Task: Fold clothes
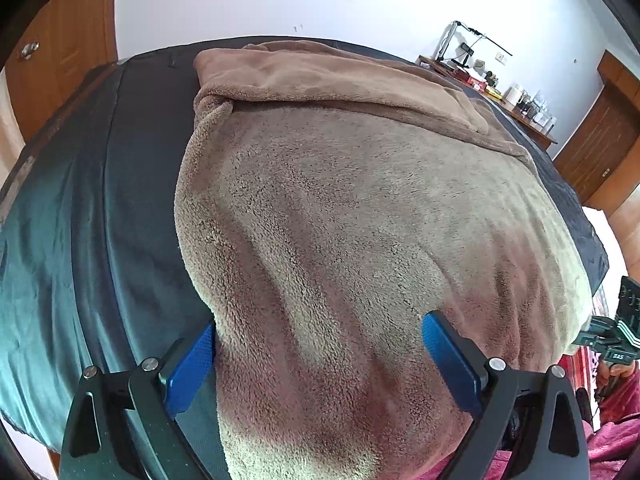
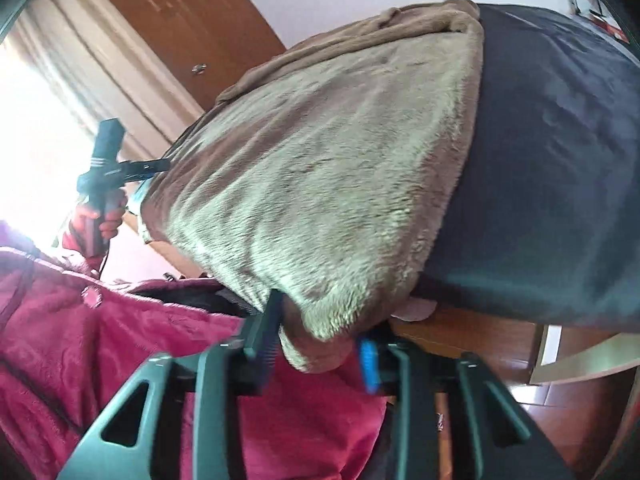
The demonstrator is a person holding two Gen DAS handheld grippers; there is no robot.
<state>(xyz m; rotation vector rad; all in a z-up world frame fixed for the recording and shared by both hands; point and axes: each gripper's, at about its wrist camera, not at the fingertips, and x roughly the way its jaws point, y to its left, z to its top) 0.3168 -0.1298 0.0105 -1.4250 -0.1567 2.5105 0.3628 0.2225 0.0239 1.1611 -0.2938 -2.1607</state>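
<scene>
A brown fleece garment (image 1: pixel 340 200) lies spread on a bed with a dark cover (image 1: pixel 100 220), its far part folded over. My left gripper (image 1: pixel 320 344) is open wide at the garment's near edge, with one blue pad (image 1: pixel 192 364) beside the cloth and the other resting on it. In the right wrist view the same garment (image 2: pixel 320 160) hangs its near corner over the bed's edge. My right gripper (image 2: pixel 316 352) is shut on that corner, and the cloth bunches between its pads. The left gripper's body (image 2: pixel 120 168) shows at the far side, held in a hand.
The dark bed cover (image 2: pixel 540 160) lies bare to the right of the garment. A person's red fleece clothing (image 2: pixel 100 340) fills the near left. A cluttered side table (image 1: pixel 500 88) stands by the wall, wooden doors (image 1: pixel 60 40) behind, and wooden floor (image 2: pixel 500 344) below the bed.
</scene>
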